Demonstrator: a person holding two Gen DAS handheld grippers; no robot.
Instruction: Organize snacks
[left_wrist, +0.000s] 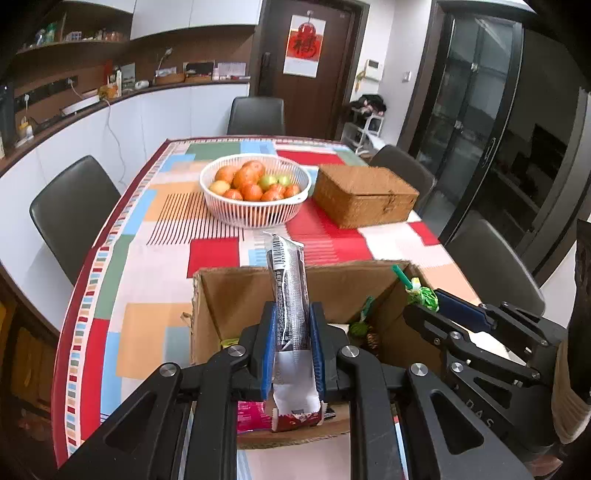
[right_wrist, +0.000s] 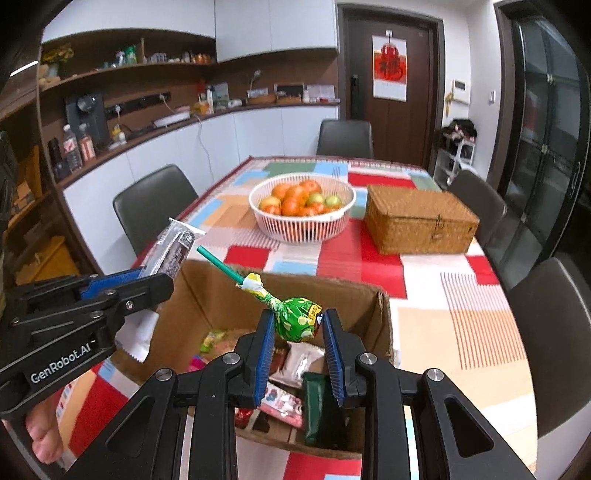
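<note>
Both snacks were held above the open brown cardboard box (right_wrist: 384, 317).
Left gripper (left_wrist: 292, 325) pinched the silver foil snack bar (left_wrist: 290, 291); right gripper (right_wrist: 299, 332) barely nipped the green-wrapped lollipop (right_wrist: 297, 319), which could slip out sideways.

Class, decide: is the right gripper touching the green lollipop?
Touching. The right wrist view shows the right gripper pinching the green lollipop between both blue pads.

cardboard box (right_wrist: 382, 325) mouth open above, fruit basket (right_wrist: 301, 218) beyond
</note>
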